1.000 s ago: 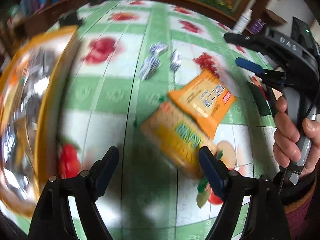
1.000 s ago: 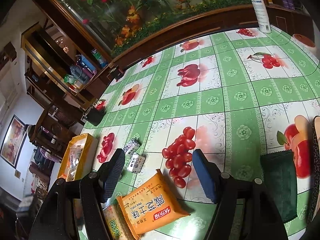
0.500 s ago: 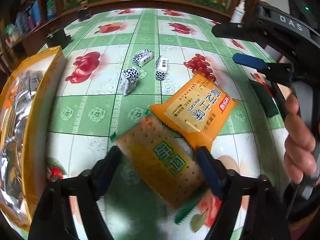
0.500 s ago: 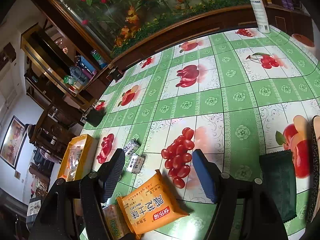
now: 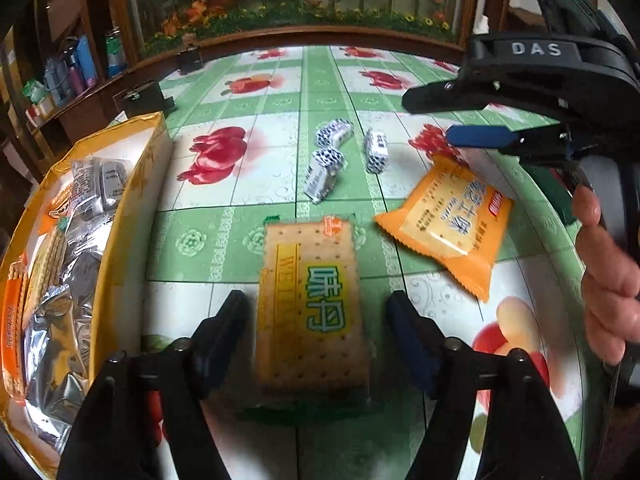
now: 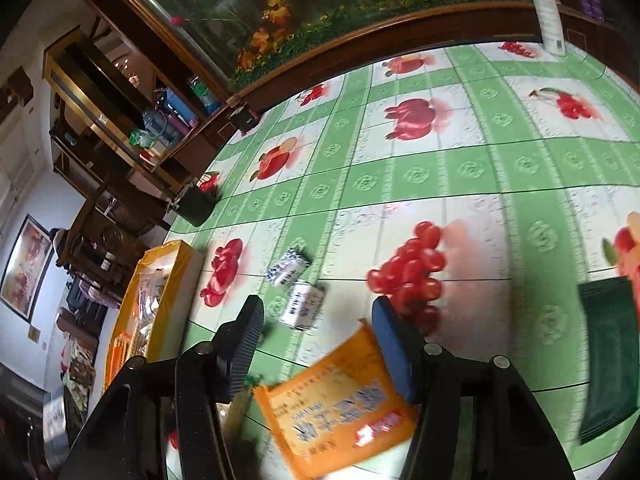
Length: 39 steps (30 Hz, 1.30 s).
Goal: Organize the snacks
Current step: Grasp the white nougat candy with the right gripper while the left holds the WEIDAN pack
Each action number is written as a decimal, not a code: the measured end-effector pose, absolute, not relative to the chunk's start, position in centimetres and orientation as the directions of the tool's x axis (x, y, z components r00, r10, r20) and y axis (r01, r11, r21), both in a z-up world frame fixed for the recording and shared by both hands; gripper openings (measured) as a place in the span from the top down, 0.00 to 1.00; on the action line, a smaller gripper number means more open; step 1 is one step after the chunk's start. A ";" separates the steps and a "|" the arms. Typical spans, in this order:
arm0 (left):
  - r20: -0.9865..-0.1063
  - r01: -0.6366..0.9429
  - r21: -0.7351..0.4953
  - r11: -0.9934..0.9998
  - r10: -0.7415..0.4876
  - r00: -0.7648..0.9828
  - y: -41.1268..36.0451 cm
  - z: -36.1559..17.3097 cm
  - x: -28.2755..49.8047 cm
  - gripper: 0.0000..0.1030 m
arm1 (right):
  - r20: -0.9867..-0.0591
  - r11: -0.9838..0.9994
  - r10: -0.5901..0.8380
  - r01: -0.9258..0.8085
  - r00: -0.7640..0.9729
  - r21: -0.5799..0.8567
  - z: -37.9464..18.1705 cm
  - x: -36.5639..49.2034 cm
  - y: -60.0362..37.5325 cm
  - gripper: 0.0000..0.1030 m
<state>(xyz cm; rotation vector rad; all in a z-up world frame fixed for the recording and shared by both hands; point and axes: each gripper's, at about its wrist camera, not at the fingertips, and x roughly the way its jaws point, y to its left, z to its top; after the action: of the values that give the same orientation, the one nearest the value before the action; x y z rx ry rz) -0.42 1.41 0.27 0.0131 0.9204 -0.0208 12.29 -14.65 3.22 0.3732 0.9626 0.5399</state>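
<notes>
the left gripper stands apart around the cracker packet, just right of the yellow box. the right gripper stands apart above the orange packet, right of that box.

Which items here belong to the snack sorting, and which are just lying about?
Job:
cracker packet, between the open left gripper fingers
orange snack packet
three small wrapped candies
yellow snack box

Lying about:
dark green pouch
white bottle
black clamp
</notes>
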 end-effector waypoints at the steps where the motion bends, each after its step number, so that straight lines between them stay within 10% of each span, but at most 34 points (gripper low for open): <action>1: -0.795 0.016 0.000 1.000 -0.009 0.607 1.5 0.3 -0.3 0.30 | -0.677 0.810 0.584 -0.261 0.448 0.525 3.0 12.4 -14.1 0.46; 6: -0.777 -0.032 0.004 0.999 0.023 0.629 2.3 0.5 0.1 0.56 | -0.732 0.850 0.526 -0.235 0.433 0.471 2.4 13.2 -11.5 0.54; 13: -0.772 -0.027 -0.017 0.999 0.004 0.635 2.7 0.6 0.1 0.56 | -0.795 0.910 0.412 -0.251 0.446 0.330 1.7 12.7 -9.3 0.82; 39: -0.744 -0.010 -0.043 0.999 -0.025 0.668 2.5 1.2 -0.6 0.56 | -0.690 0.858 0.513 -0.280 0.511 0.431 4.0 10.9 -12.6 0.83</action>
<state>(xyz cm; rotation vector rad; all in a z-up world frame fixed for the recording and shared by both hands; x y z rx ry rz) -0.64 2.46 1.20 -0.0442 0.8398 -0.0090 10.92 -12.62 4.03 0.2801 0.9186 0.4846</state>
